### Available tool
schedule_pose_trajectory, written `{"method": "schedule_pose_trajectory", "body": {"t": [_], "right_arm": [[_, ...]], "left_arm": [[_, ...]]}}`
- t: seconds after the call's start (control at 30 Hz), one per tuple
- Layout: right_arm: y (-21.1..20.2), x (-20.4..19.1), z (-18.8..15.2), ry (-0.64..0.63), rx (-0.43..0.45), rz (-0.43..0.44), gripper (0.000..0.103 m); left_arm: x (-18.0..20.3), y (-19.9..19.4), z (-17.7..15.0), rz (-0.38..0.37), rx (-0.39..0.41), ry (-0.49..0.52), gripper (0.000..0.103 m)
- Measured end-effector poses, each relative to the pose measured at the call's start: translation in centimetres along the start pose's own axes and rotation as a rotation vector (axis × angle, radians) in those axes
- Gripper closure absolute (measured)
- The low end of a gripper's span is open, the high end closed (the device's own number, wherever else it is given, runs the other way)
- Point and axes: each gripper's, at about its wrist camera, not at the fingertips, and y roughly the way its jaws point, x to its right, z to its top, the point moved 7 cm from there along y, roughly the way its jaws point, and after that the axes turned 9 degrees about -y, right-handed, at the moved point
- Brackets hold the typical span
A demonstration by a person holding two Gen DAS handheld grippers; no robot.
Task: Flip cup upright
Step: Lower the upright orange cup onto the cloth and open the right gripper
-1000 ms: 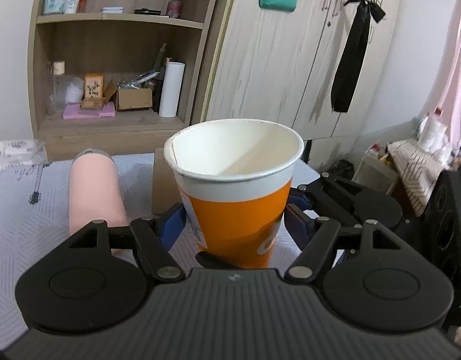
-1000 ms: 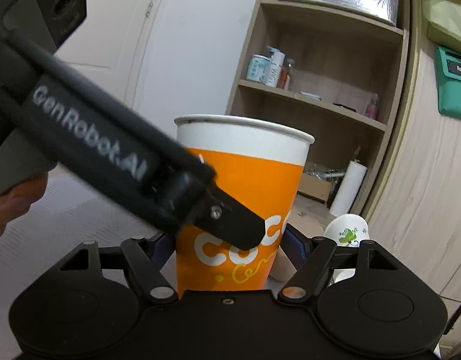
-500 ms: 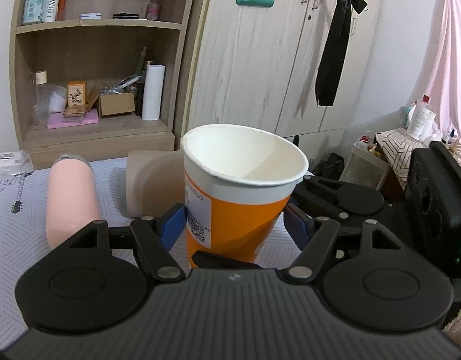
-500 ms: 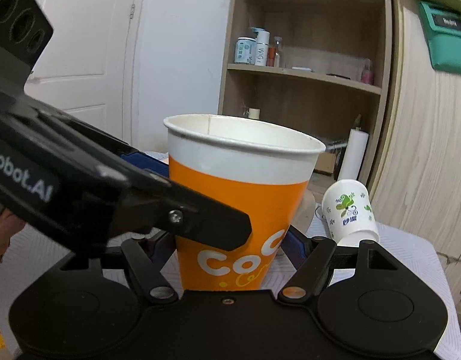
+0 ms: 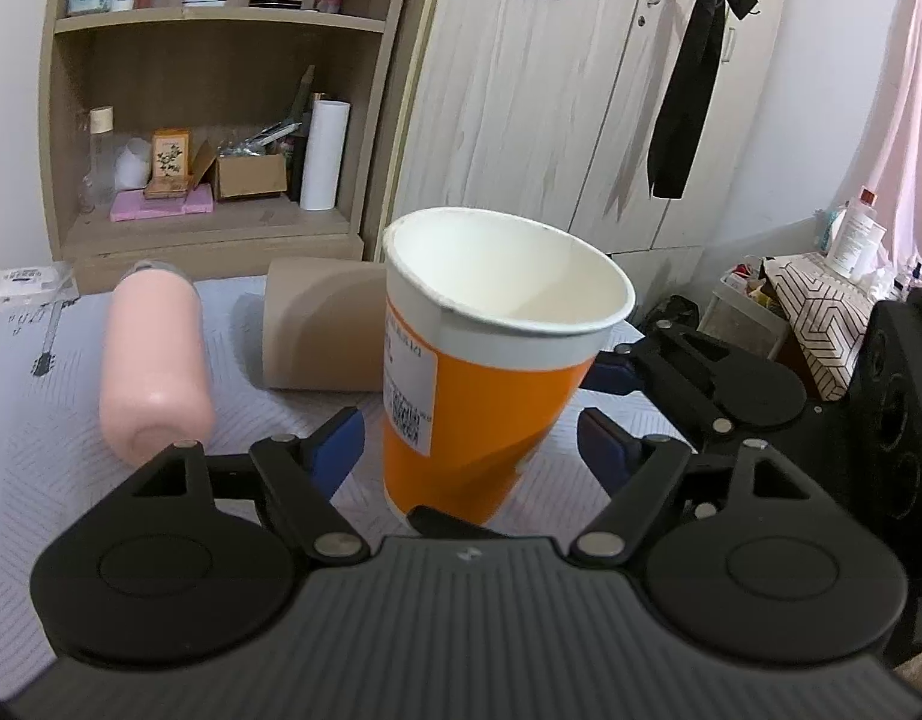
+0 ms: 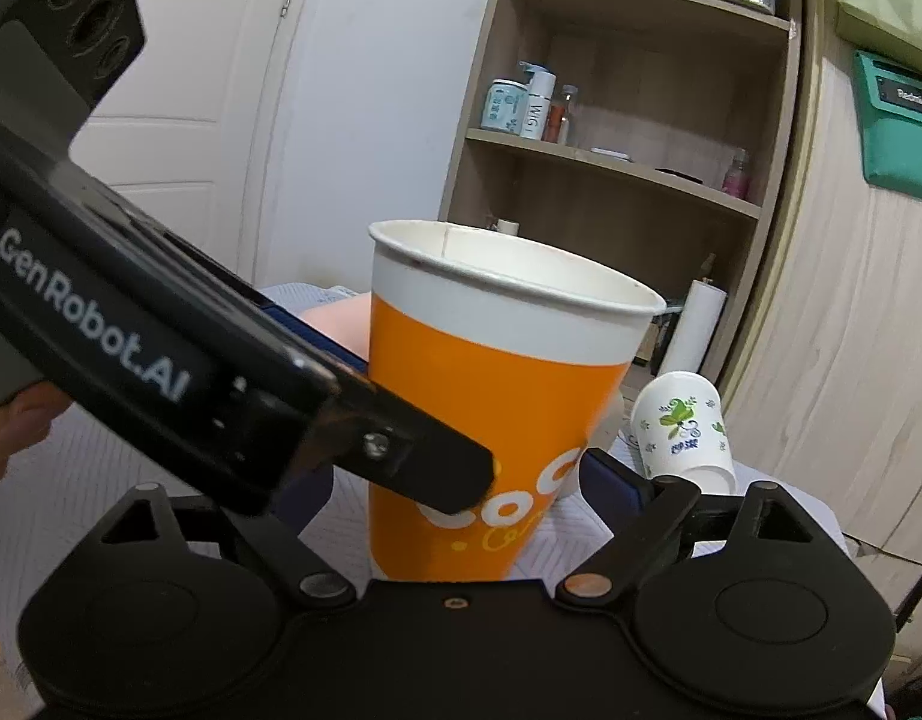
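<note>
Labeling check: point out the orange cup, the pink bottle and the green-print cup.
orange cup point(image 5: 478, 420), left wrist view, orange side wall.
pink bottle point(image 5: 152, 354), left wrist view, middle of its body.
green-print cup point(image 6: 679, 429), right wrist view, printed side wall.

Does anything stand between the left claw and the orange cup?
Nothing visible does. The orange cup stands upright right between the fingers of the open left claw, with a bare gap on each side.

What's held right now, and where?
Left claw holds nothing: open, gaps both sides of the orange cup. Right claw flanks the cup's lower wall; whether it grips cannot be told.
</note>
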Motion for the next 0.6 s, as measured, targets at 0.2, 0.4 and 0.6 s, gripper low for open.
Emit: {"method": "schedule_pose_trajectory", "body": {"t": [0.2, 0.4, 0.6], "right_arm": [[-1.4, 0.8, -1.0, 0.118, -0.037, -0.012, 0.011], [-4.7, 0.9, -2.0, 0.194, -0.045, -0.033, 0.011], [-9.0, 1.4, -0.7, 0.222, -0.044, -0.09, 0.011]], "left_arm": [[-0.2, -2.0, -0.6, 0.047, 0.006, -0.02, 0.023], [-0.8, -5.5, -1.6, 0.131, 0.054, -0.097, 0.023], [0.0, -9.1, -2.6, 0.204, 0.087, -0.106, 0.023]]}}
